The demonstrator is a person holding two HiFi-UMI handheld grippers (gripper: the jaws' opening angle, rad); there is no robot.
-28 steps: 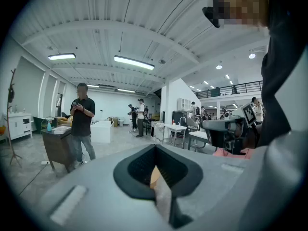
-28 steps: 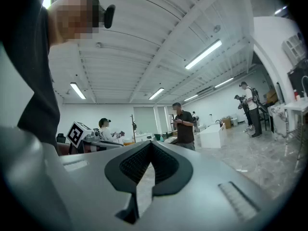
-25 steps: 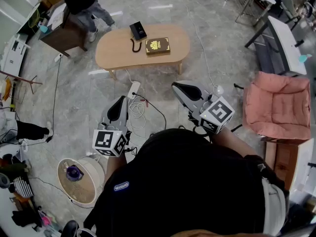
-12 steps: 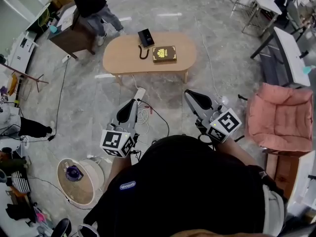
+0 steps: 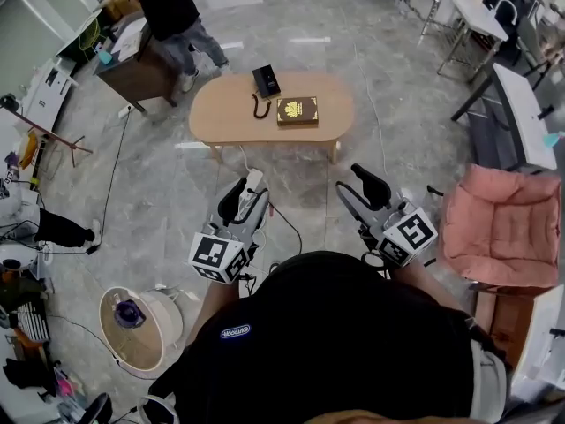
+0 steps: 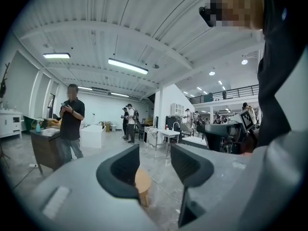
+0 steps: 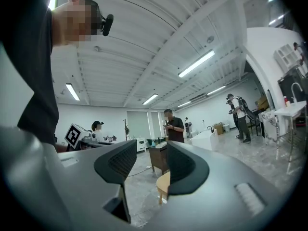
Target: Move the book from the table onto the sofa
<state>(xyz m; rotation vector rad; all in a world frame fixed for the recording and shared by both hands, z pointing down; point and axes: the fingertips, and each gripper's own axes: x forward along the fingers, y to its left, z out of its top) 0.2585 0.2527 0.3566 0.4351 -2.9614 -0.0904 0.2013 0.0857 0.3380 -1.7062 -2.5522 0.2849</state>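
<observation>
Dark rectangular book [image 5: 297, 110] flat on oval wood table [image 5: 221, 117], well ahead of both; left gripper [image 5: 244, 198] released, empty; right gripper [image 5: 364, 186] jaws just been opening, empty

the grey floor [image 5: 305, 177] before the oval table [image 5: 221, 115] is open; only a white power strip [image 5: 253, 182] lies on it. on the table top a black device [image 5: 266, 81] stands just beside the book [image 5: 297, 110], the rest is bare. a dark desk [image 5: 132, 71] and a standing person [image 5: 169, 9] close its far left side. the pink sofa [image 5: 501, 228] at the right has a free seat.
</observation>
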